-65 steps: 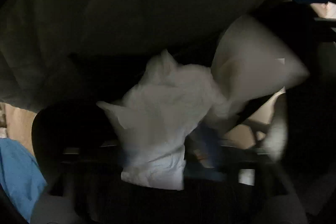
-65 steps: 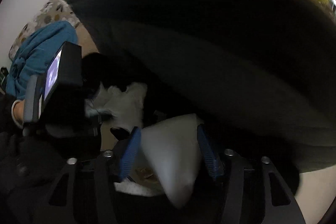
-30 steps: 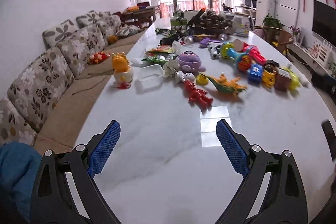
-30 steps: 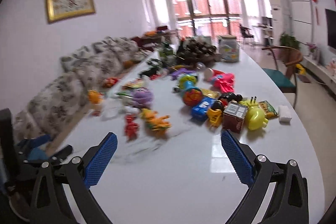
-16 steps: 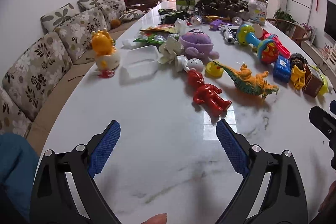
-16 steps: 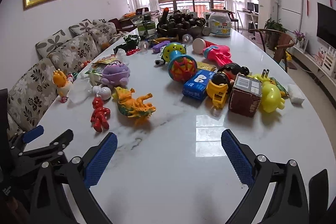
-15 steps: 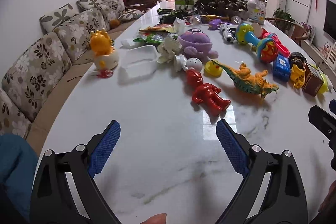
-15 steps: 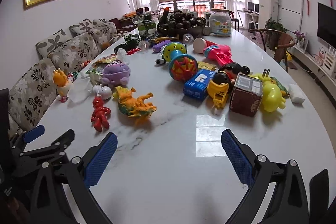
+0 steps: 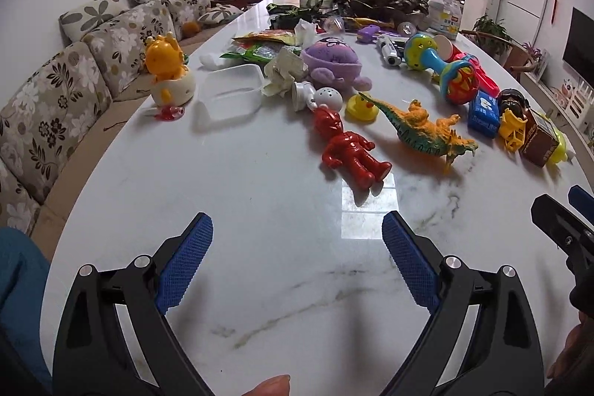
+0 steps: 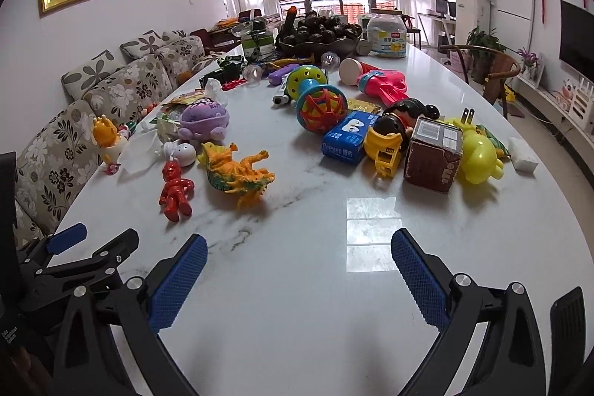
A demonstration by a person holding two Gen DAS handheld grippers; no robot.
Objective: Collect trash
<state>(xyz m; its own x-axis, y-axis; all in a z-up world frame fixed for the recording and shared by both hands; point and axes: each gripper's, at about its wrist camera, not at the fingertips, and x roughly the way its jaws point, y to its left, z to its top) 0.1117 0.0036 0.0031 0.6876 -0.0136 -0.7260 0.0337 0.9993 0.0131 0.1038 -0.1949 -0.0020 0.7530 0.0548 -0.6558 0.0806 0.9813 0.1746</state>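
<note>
My left gripper (image 9: pixel 297 262) is open and empty over the near end of the white marble table (image 9: pixel 260 284). My right gripper (image 10: pixel 299 279) is open and empty too, to its right. Trash lies among toys farther up the table: a crumpled tissue (image 9: pixel 284 77), a clear plastic tray (image 9: pixel 232 91), green snack wrappers (image 9: pixel 256 51), a brown carton (image 10: pixel 432 154), a blue tissue pack (image 10: pixel 347 136) and a white wad (image 10: pixel 521 158). The left gripper's side also shows in the right wrist view (image 10: pixel 74 258).
Toys crowd the table's middle: a red figure (image 9: pixel 347 147), an orange dinosaur (image 9: pixel 423 132), a purple plush (image 9: pixel 332 60), a yellow duck (image 9: pixel 362 104), a rattle (image 10: pixel 319 99). A floral sofa (image 9: pixel 74 91) runs along the left edge. A chair (image 10: pixel 482 69) stands at the right.
Both grippers came out of a dark bag where they held white trash, and now hang open and empty over the table. The left one has moved a little closer to the toys.
</note>
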